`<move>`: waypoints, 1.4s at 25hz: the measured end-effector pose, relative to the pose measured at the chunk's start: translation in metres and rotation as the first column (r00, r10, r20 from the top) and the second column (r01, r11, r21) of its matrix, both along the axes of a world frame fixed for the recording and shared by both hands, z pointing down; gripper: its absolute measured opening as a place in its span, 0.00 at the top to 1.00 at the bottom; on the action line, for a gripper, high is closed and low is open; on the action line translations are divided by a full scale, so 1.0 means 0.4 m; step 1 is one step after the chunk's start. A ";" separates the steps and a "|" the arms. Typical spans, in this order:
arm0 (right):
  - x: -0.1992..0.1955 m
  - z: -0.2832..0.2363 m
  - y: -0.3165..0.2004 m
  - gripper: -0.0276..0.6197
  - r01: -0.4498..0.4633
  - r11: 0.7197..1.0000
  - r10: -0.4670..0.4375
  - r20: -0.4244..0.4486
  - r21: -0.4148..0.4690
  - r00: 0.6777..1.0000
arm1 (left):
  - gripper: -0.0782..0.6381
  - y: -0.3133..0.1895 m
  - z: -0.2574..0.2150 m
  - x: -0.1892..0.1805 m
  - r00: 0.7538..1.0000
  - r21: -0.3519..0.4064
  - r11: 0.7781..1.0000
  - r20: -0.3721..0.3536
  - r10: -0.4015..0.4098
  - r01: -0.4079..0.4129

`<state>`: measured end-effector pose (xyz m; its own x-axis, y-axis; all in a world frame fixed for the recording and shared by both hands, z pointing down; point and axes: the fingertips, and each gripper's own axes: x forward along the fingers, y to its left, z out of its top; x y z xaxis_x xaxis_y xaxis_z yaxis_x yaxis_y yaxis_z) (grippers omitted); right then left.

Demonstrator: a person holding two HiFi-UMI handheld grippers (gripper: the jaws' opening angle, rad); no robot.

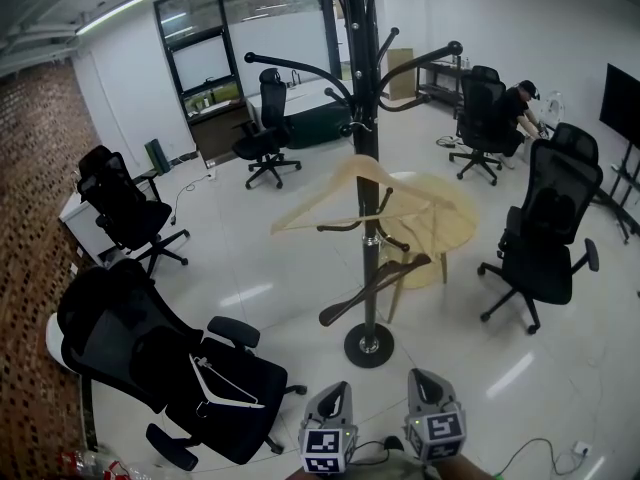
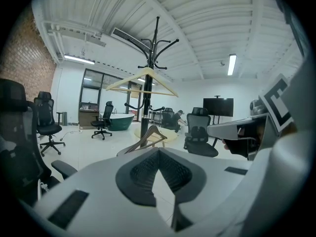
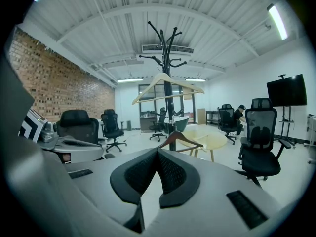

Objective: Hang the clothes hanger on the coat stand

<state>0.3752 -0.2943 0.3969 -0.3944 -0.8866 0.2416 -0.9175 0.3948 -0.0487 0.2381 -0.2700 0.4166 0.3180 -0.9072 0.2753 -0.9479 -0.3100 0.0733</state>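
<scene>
A pale hanger (image 1: 330, 185) hangs on the coat stand (image 1: 370, 298), with a dark hanger (image 1: 400, 274) lower down and a white hanger (image 1: 228, 386) on the near left chair (image 1: 140, 338). Nearest, the left gripper (image 1: 337, 390) and right gripper (image 1: 424, 378) sit side by side, each with fingers pressed together on nothing.

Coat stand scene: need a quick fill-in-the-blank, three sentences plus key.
1. On the coat stand, the light hanger hangs ___ the dark hanger.
2. The white hanger lies on a black ___.
3. The left tool and right tool are both ___, holding nothing.
Missing words: above; chair; shut.
</scene>
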 end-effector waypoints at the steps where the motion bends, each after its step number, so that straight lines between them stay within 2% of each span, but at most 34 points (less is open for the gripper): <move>1: 0.001 0.001 0.002 0.96 -0.001 1.000 0.001 -0.003 -0.001 1.000 | 0.87 0.002 -0.001 0.000 1.000 0.001 1.000 0.000 0.000 0.000; 19: -0.004 -0.010 0.006 0.96 0.008 1.000 -0.008 -0.015 -0.002 1.000 | 0.87 0.007 0.001 -0.006 1.000 0.001 1.000 0.001 -0.013 0.013; 23: 0.003 0.000 0.003 0.96 -0.004 1.000 0.004 0.012 -0.002 1.000 | 0.87 0.005 0.002 -0.004 1.000 0.000 1.000 0.000 -0.013 0.013; 35: 0.002 -0.009 -0.007 0.96 -0.001 1.000 0.001 0.012 0.001 1.000 | 0.87 -0.006 0.003 -0.004 1.000 0.000 1.000 0.005 -0.008 0.008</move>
<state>0.3761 -0.2970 0.3934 -0.3965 -0.8872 0.2359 -0.9171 0.3941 -0.0593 0.2366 -0.2725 0.4176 0.3096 -0.9096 0.2772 -0.9506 -0.3027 0.0684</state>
